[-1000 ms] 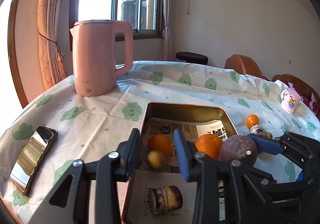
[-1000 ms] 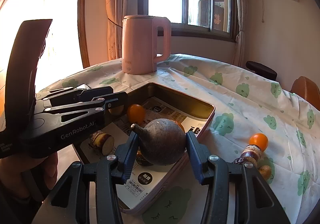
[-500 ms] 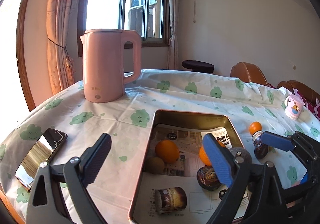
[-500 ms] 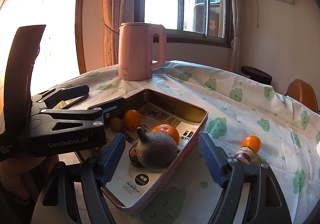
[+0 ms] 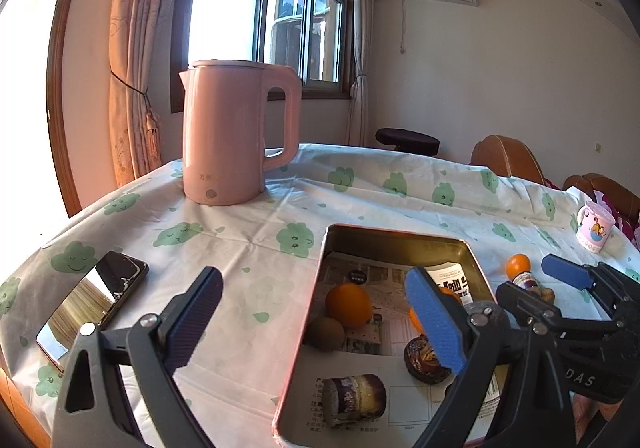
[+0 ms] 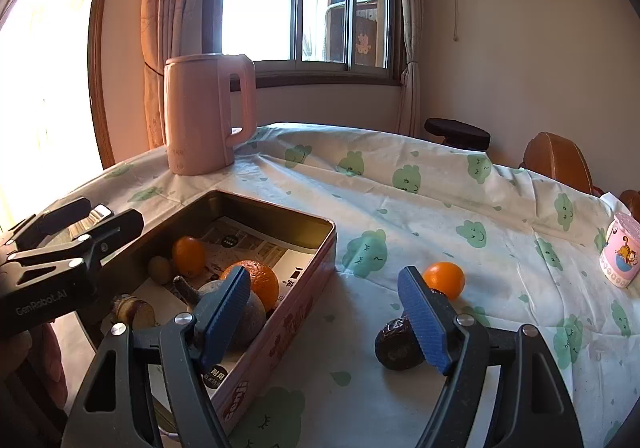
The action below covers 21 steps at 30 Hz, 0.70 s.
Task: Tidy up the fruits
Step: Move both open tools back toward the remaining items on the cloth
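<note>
While both of my hand-held grippers hover spread and empty over the worktop (image 6: 440,208), the left gripper (image 5: 316,312) straddles the near-left edge of the tin (image 5: 400,240) and the right gripper (image 6: 324,308) spans the tin's right wall. Inside the tin lie two oranges (image 6: 189,255), a kiwi (image 5: 326,333), a grey stemmed fruit (image 6: 248,316), a dark round fruit (image 5: 420,362) and a small cake roll (image 5: 354,396). Outside on the cloth, right of the tin, rest a third orange (image 6: 444,279) and a dark fruit (image 6: 396,344); a kettle (image 5: 228,132), phone (image 5: 92,304) and cup (image 6: 620,256) stand apart.
</note>
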{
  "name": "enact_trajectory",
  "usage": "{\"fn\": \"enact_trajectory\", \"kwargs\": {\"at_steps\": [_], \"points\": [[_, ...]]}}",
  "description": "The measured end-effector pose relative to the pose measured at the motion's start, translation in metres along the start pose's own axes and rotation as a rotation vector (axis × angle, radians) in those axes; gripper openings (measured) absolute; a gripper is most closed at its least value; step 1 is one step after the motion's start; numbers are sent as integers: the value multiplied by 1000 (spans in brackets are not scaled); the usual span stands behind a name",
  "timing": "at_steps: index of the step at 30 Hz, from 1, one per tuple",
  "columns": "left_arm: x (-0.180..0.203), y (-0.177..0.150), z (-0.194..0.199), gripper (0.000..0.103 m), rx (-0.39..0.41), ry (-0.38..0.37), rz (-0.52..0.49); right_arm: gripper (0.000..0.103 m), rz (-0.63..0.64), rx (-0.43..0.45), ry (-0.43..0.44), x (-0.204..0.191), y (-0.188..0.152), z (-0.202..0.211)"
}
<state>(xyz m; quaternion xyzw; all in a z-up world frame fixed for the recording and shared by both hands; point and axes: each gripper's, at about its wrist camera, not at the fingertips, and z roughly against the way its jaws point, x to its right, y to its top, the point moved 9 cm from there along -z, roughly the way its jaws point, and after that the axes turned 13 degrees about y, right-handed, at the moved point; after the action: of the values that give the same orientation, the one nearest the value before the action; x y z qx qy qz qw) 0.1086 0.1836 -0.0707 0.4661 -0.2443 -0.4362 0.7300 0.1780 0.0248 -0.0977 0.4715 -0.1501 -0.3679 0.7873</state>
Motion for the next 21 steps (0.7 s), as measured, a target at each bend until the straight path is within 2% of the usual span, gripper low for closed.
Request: {"fn": "enact_trajectory", "kwargs": {"at_steps": [2,6,8,9,12,16,21], "points": [[-1,0,1,95,3,2,3,77,23,-2,7,-4,1,4],[-6,5,7,95,18,8,16,77,118,-39,101,-32,-11,21],[-6,8,10,95,24,4,24,78,148,-22,41,-30,-15,30],[-3,9,12,95,25,-4,22,78,130,-13,43,-26,-15,32],[7,13,21,95,42,-21,1,78,51,-6,62,-4,-14,39],[35,18,37,95,57,-90,-15,78,3,2,-11,40,-16,54],[96,14,54,95,60,-202,-91,78,-102,31,-109,104,-27,83]]}}
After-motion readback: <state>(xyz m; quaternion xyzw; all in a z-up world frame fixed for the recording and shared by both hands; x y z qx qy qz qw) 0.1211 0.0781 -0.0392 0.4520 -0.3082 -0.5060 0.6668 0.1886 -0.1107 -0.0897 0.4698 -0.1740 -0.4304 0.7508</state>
